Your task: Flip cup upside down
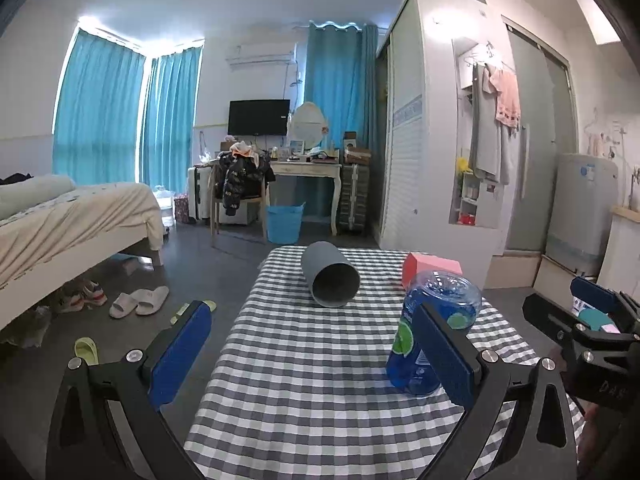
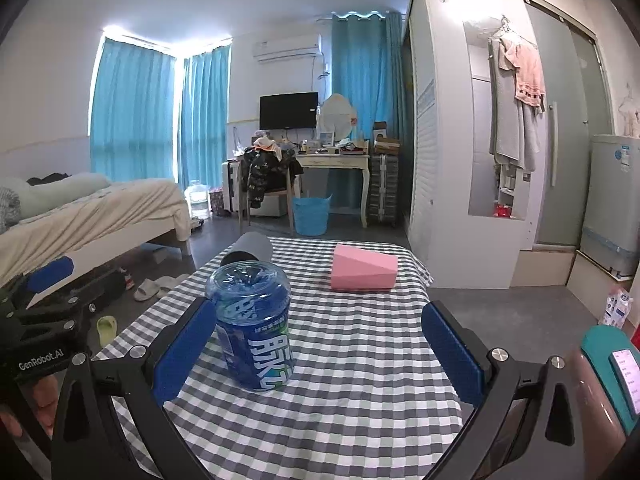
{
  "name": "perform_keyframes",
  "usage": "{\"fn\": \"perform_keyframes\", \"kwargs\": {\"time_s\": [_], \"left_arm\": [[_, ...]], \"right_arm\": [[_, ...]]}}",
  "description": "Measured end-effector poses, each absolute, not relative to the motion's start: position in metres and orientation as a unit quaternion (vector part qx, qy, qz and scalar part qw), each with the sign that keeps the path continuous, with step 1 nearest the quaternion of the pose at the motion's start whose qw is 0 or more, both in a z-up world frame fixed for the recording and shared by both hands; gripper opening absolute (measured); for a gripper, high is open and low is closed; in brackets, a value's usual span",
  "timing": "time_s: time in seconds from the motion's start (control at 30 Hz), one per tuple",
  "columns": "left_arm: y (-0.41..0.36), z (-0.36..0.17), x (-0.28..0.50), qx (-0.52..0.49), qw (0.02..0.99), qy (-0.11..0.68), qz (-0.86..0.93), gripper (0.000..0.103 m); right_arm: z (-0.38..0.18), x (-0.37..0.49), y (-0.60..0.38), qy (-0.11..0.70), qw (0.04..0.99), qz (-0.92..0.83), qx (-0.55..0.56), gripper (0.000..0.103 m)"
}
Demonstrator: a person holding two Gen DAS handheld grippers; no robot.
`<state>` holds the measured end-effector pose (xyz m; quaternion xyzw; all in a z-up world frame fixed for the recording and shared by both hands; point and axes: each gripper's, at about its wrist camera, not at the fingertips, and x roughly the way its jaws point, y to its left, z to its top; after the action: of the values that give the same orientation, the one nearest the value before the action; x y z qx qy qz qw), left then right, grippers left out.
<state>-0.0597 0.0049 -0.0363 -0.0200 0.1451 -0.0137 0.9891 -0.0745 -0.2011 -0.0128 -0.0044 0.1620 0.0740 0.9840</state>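
A grey cup [image 1: 331, 274] lies on its side on the checked tablecloth [image 1: 304, 380], with its open mouth turned toward me. In the right wrist view the grey cup [image 2: 252, 249] shows only partly, behind a blue jar. My left gripper [image 1: 316, 354] hangs open over the near part of the table, well short of the cup, nothing between its fingers. My right gripper [image 2: 320, 350] is open too, holding nothing. In the left wrist view the right gripper [image 1: 592, 312] reaches in from the right edge.
A blue plastic jar [image 1: 434, 330] stands upright just beside the left gripper's right finger; the jar [image 2: 254, 326] is near the right gripper's left finger. A pink box [image 2: 362, 268] lies at the far right of the table. Slippers [image 1: 138, 300] and a bed [image 1: 72, 216] are to the left.
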Motion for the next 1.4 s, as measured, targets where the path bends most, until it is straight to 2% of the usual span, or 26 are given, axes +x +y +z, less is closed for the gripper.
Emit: {"fn": "perform_keyframes", "kwargs": {"time_s": [1.4], "left_arm": [[0.0003,-0.0387,-0.0597,-0.013,0.987,0.156,-0.023,0.103]], "right_arm": [[-0.0162,-0.0764,-0.201,0.173,0.983,0.064,-0.012,0.103]]}}
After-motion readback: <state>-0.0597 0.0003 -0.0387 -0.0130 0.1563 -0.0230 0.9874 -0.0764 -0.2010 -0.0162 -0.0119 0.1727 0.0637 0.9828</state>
